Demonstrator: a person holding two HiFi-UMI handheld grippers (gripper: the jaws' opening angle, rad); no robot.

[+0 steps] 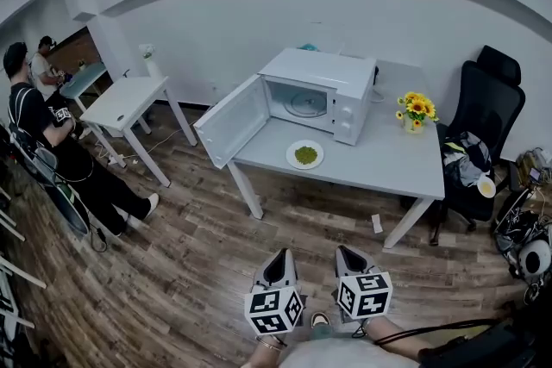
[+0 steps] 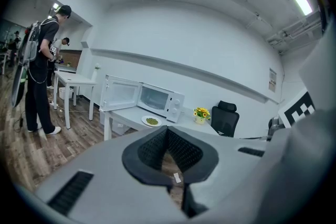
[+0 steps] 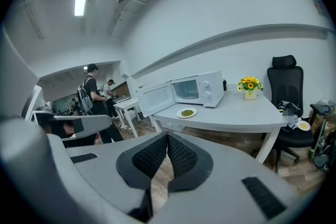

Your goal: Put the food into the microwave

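Note:
A white microwave [image 1: 321, 93] stands on the pale grey table [image 1: 388, 164] with its door [image 1: 231, 121] swung wide open to the left; the glass turntable shows inside. In front of it lies a white plate of green food [image 1: 304, 154], also seen as the plate [image 2: 151, 121] and the plate [image 3: 186, 112] in the gripper views. My left gripper [image 1: 280, 255] and right gripper [image 1: 346, 252] hang side by side over the wooden floor, well short of the table. Both are shut, pads meeting, nothing between them: left gripper [image 2: 167, 132], right gripper [image 3: 167, 137].
A vase of sunflowers [image 1: 417, 110] stands at the table's right end, a black office chair [image 1: 486, 112] with a bag beyond it. A small white table [image 1: 128, 102] and a person in black [image 1: 47, 134] are at the left. A paper scrap [image 1: 376, 223] lies on the floor.

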